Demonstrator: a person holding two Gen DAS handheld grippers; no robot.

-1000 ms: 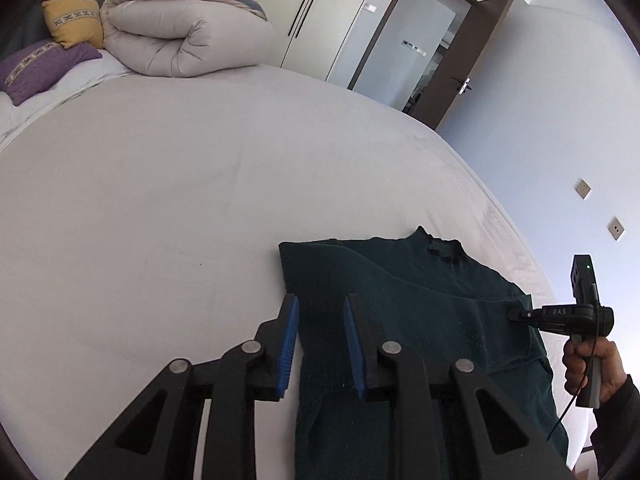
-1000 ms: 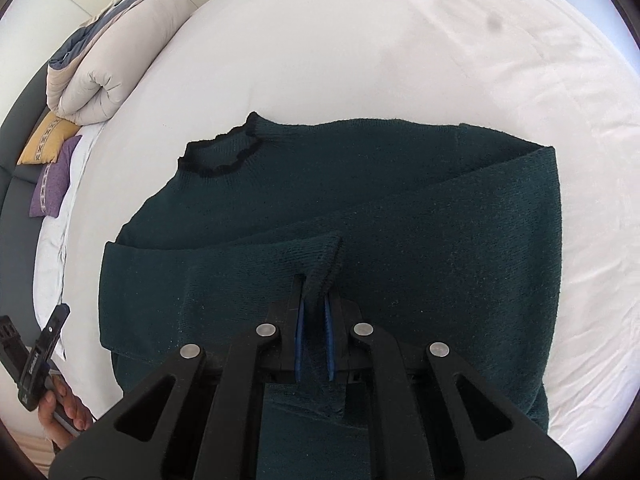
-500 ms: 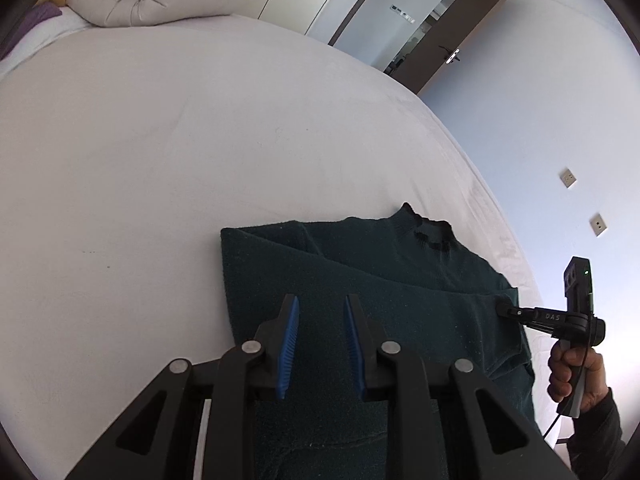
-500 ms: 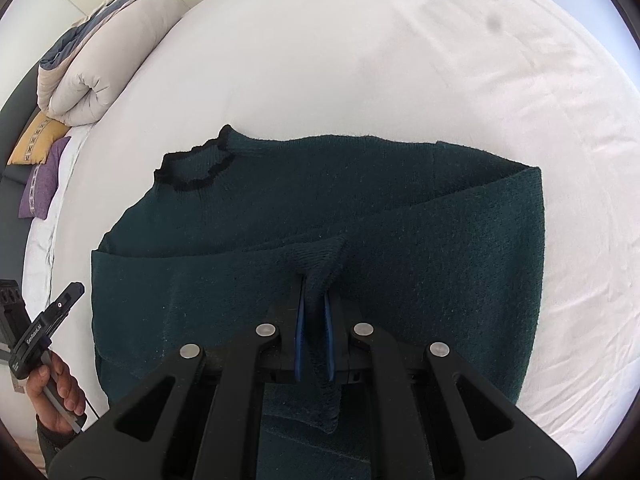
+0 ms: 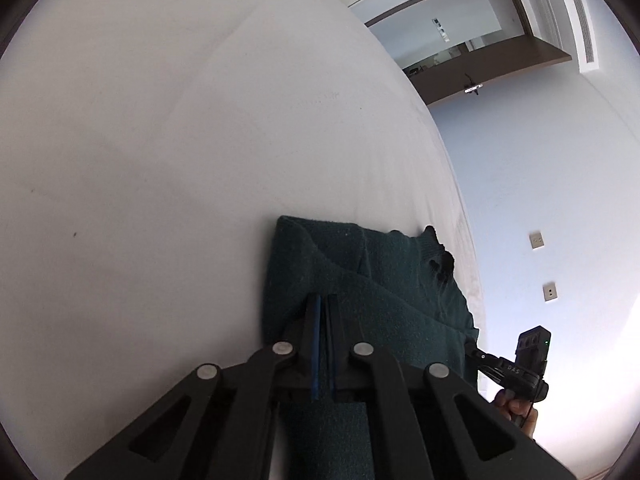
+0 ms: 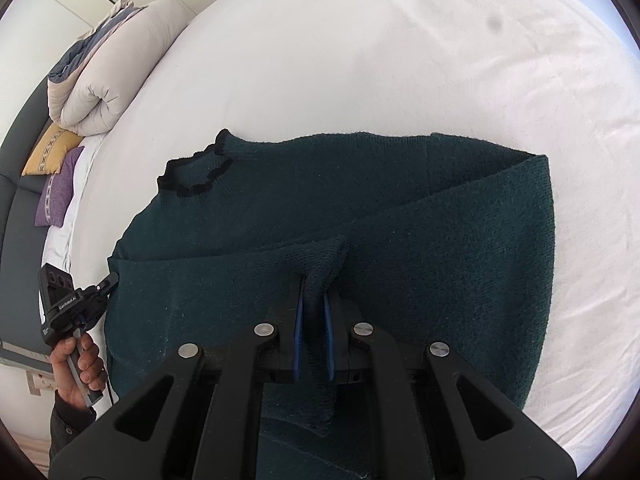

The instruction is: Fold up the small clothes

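1. Here, a dark green sweater (image 6: 360,216) lies spread on the white bed (image 6: 360,60), its black collar toward the rolled duvet (image 6: 116,68).
2. The right gripper (image 6: 314,300) pinches a raised fold of knit mid-sweater.
3. The left gripper (image 5: 323,312) has its blue pads pressed together on the sweater's edge; whether cloth is caught between them is unclear.

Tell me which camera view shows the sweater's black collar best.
The right wrist view: the whole black collar lies open on the sweater. The left wrist view shows only a bunched, foreshortened bit of it.
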